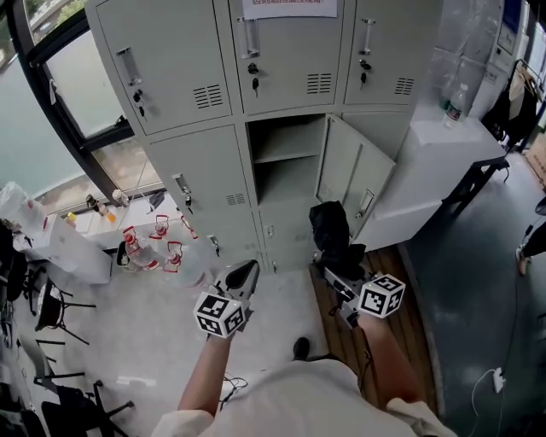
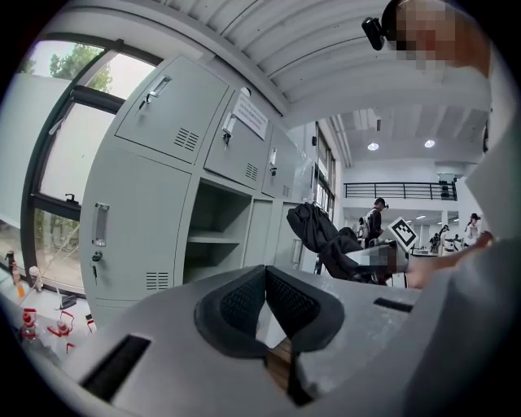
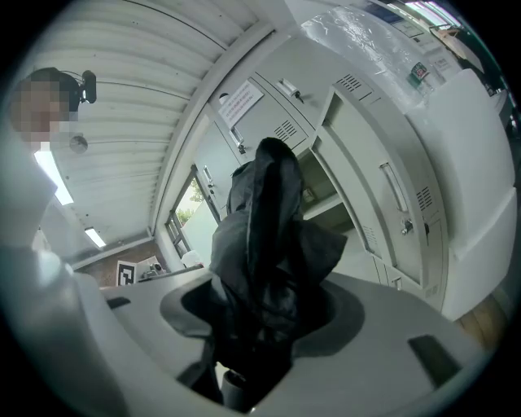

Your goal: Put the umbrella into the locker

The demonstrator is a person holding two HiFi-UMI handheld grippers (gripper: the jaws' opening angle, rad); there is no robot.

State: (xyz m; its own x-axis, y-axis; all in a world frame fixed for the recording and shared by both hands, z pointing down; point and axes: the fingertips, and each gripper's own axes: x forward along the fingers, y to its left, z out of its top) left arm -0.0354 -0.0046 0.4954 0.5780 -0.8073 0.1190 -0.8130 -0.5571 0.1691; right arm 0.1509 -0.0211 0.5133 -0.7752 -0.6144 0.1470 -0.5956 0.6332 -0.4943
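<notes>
**Locker bank** (image 1: 188, 77): grey metal, several columns of doors, standing against the wall beside a large window (image 1: 77, 77). A paper notice (image 1: 290, 7) is fixed to the top centre door.

**White cabinet** (image 1: 444, 162): stands at the right end of the locker bank, with a clear bottle (image 1: 456, 101) on top.

**Open compartment** (image 1: 286, 158): centre column, middle row. Its door (image 1: 350, 166) is swung out to the right. One shelf (image 1: 286, 156) divides the interior. Nothing is seen inside.

**Umbrella** (image 1: 331, 235): black, folded, fabric loose and bunched. It is outside the locker, held upright in front of the open compartment, close to the lower edge of the swung door. In the right gripper view the fabric (image 3: 269, 220) rises from between the jaws and covers part of the opening.

**Right gripper** (image 1: 337, 271): jaws clamped on the lower part of the umbrella, with fabric filling the gap between the pads.

**Left gripper** (image 1: 246, 271): level with the right one and well to its left. Its pads (image 2: 244, 301) are pressed together at the tips, with nothing between them.

**Floor items**: a cluster of clear bottles with red labels (image 1: 153, 243) stands at the foot of the lockers, left of the grippers.
</notes>
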